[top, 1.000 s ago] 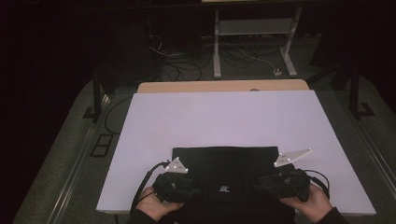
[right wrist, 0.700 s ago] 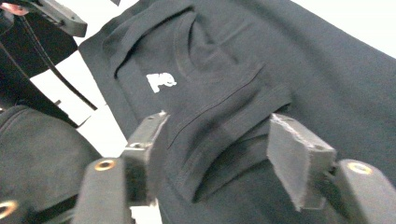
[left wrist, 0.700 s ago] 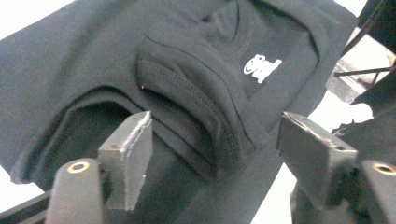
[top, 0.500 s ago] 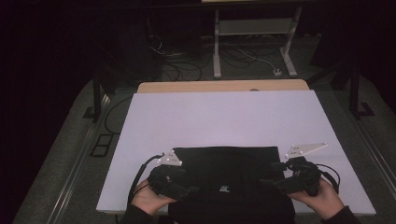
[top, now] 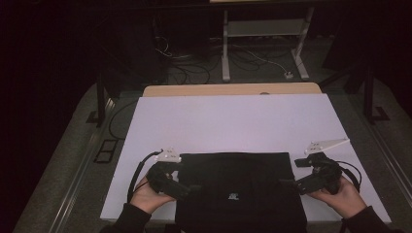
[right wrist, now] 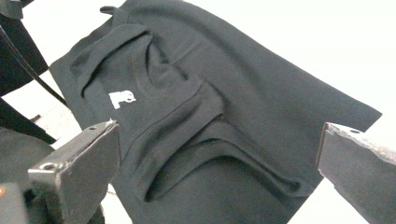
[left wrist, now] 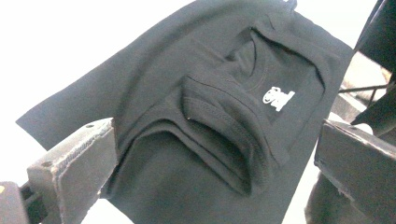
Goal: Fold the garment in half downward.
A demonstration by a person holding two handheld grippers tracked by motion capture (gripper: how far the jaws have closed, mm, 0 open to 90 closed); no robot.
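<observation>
Lying folded on table (top: 233, 116): black shirt (top: 238, 191). Left claw (top: 187, 190) and right claw (top: 291, 185) flanking it, both gaping wide, gripping nothing.

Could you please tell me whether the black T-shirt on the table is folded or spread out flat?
Folded: the black T-shirt forms a compact rectangle, and its sleeves lie tucked across the body in layered flaps.
</observation>
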